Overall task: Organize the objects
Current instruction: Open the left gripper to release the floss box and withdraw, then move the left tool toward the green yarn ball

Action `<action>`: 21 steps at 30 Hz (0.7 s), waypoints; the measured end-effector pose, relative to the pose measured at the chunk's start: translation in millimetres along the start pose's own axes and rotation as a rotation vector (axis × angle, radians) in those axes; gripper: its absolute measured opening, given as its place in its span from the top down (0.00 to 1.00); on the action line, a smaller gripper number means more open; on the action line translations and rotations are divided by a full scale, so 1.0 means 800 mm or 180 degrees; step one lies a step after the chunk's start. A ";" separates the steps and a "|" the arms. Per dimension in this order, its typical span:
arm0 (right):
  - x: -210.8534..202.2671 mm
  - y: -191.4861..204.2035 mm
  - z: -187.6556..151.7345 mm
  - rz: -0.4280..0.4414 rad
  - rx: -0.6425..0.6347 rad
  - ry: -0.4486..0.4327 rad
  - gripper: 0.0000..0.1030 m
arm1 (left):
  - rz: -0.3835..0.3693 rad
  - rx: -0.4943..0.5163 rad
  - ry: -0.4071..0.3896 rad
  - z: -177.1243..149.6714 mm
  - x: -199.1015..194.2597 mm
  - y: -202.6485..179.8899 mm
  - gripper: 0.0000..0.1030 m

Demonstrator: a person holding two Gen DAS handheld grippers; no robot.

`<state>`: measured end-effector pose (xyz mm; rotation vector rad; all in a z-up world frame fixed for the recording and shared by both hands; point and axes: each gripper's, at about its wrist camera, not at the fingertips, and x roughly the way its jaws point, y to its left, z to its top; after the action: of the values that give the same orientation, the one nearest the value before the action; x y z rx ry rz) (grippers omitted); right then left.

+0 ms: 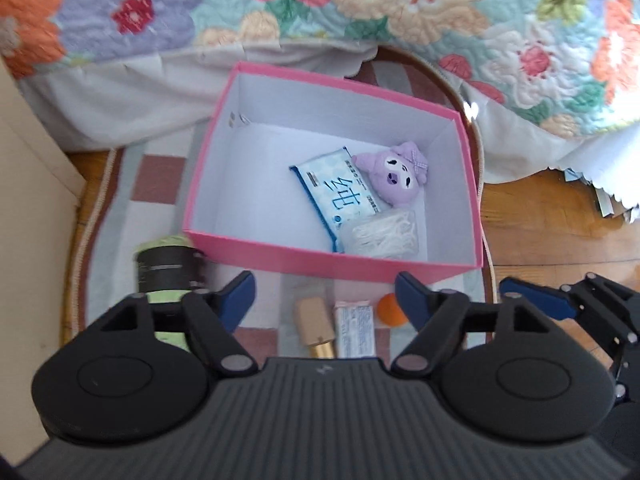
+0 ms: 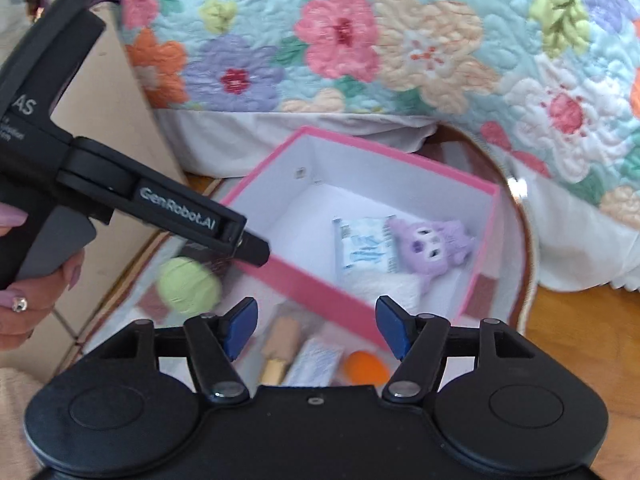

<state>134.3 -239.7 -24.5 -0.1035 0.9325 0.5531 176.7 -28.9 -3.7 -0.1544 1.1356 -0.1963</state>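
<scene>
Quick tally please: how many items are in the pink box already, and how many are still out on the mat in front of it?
In the box: 3 (tissue pack, purple plush, clear bag)
On the mat: 4 (green roll, tan tube, small packet, orange ball)
Total: 7

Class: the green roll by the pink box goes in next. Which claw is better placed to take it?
Probably left: the left claw hangs open with the green roll beside its left finger; the right claw is farther off.
</scene>
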 end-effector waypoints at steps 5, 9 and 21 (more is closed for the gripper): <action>-0.021 0.034 -0.011 0.0128 -0.0067 0.0008 0.29 | 0.0051 0.0061 -0.0030 -0.032 -0.039 0.015 0.19; -0.036 0.057 -0.014 0.0197 -0.0169 0.0099 0.25 | -0.0162 0.0044 0.0066 -0.049 -0.059 0.021 0.19; -0.043 0.104 -0.025 0.0466 -0.0505 0.0177 0.13 | -0.0063 -0.0151 -0.0321 -0.076 -0.116 0.057 0.17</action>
<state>62.7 -188.7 3.1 -0.1953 0.9544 0.7631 87.4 35.7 42.8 -0.2154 1.0391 -0.1772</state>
